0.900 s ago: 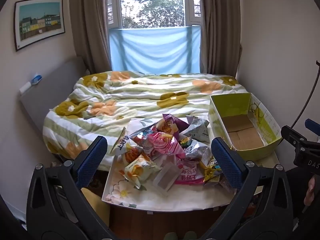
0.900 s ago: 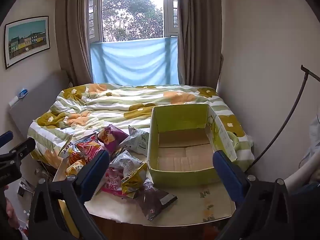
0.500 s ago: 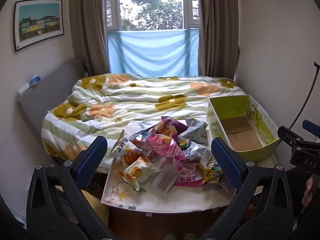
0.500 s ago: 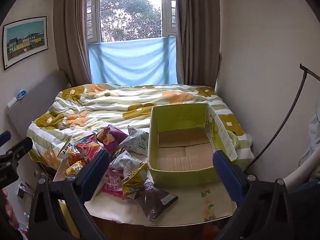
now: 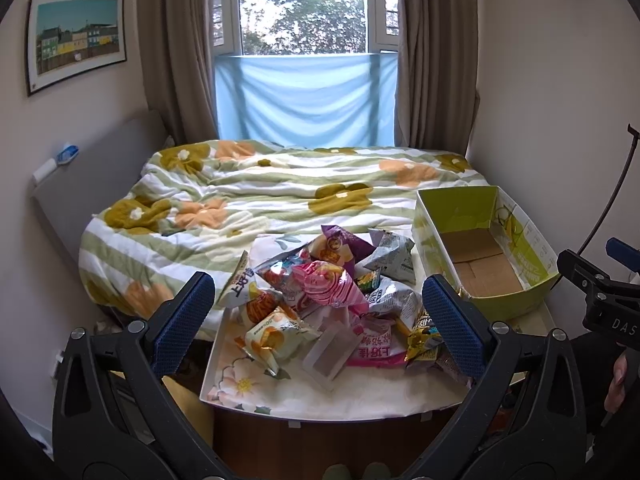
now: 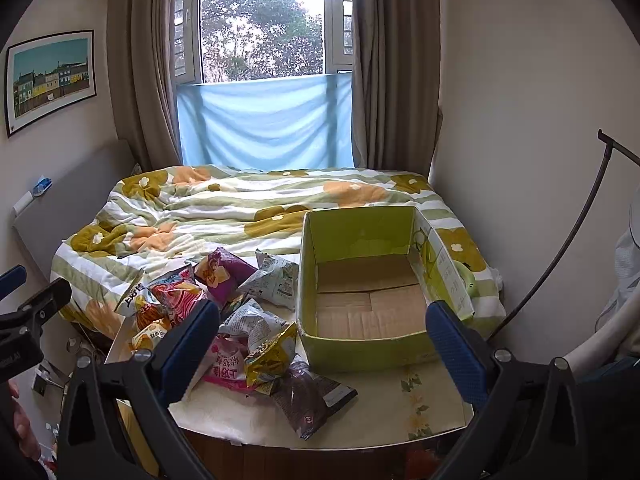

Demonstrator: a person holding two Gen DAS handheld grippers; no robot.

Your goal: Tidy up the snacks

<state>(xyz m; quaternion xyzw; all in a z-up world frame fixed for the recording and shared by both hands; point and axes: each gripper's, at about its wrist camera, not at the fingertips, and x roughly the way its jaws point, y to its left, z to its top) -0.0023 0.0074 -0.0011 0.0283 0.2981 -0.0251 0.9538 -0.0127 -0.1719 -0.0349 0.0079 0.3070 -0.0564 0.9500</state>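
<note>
The box (image 6: 362, 280) stands open-topped at the table's (image 6: 400, 408) right far corner; snack bags (image 6: 240, 312) crowd its left side; the near right edge lies bare.

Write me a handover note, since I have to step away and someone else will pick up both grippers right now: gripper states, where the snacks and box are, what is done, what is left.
Left gripper: open, empty, held back from the snack pile.
Right gripper: open, empty, facing the green box.
The pile lies on the table, left of the box; a dark packet lies nearest the front edge.
Done: nothing; the box holds only its bare cardboard floor.
Left: probably move every packet into the box.
</note>
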